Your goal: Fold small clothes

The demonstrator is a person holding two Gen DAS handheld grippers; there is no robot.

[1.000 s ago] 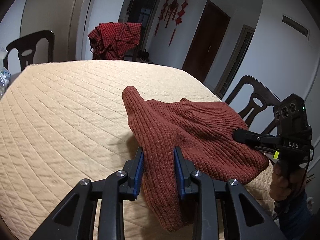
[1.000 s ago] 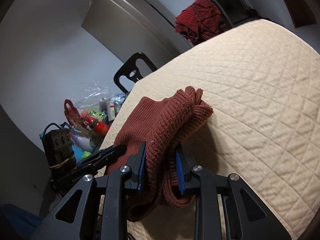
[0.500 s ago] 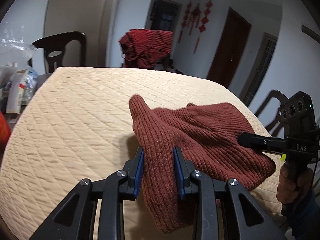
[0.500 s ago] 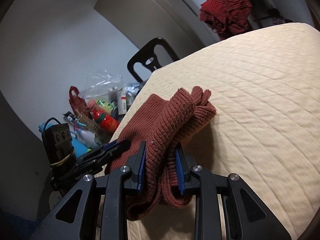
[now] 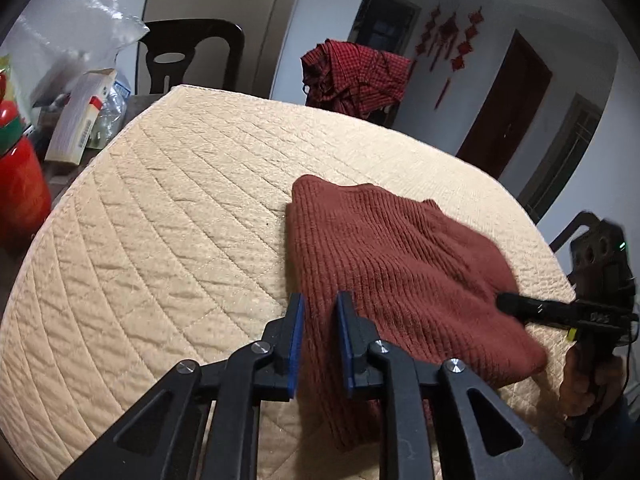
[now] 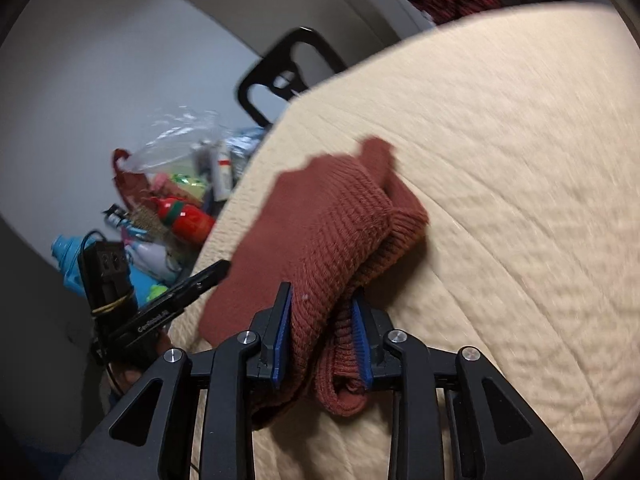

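Observation:
A rust-brown ribbed knit sweater (image 5: 404,276) lies folded on the round table's cream quilted cover (image 5: 172,216). My left gripper (image 5: 320,320) is shut on the sweater's near-left edge, with fabric between its blue pads. My right gripper (image 6: 322,328) is shut on a thick bunch of the same sweater (image 6: 328,232) at its other end. The right gripper also shows in the left wrist view (image 5: 520,304), touching the sweater's right edge. The left gripper shows in the right wrist view (image 6: 208,276) at the sweater's left edge.
A red checked garment (image 5: 356,76) hangs over a chair beyond the table. A black chair (image 5: 188,56) stands at the far left. Bottles, a red container (image 5: 20,184) and a plastic bag crowd a surface left of the table. Another chair (image 5: 572,228) is at right.
Both grippers have stayed shut on the sweater and carried it across the table. The sweater has come down and lies flatter. The right wrist view is motion-blurred.

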